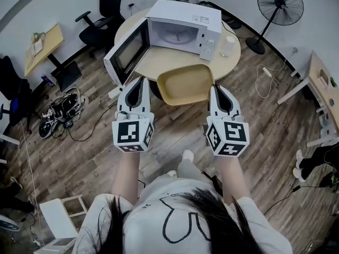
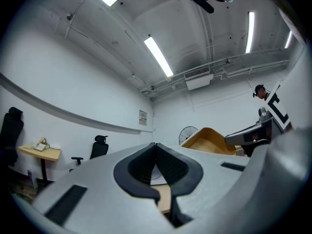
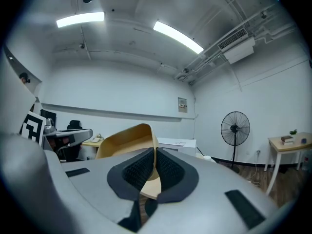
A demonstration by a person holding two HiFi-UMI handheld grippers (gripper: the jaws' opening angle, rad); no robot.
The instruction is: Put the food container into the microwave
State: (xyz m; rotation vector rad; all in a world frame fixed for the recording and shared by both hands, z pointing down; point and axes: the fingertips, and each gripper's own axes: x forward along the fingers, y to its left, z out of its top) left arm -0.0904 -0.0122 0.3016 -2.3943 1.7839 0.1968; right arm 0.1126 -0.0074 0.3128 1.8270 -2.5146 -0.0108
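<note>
A tan, shallow food container [image 1: 185, 83] hangs in the air in front of the white microwave [image 1: 183, 28], whose door [image 1: 126, 52] stands open to the left. My right gripper [image 1: 214, 88] is shut on the container's right rim; in the right gripper view that rim [image 3: 127, 139] runs between the dark pads [image 3: 168, 168]. To the left of the container, my left gripper [image 1: 141, 79] is shut with nothing between its jaws. In the left gripper view the container [image 2: 209, 140] shows off to the right of the left gripper [image 2: 155, 145].
The microwave sits on a round wooden table [image 1: 159, 63] with a white cup [image 1: 229, 45] beside it. A standing fan [image 1: 279, 4] is at the far right, office chairs [image 1: 103, 15] at the far left, and cables [image 1: 63, 112] on the wooden floor.
</note>
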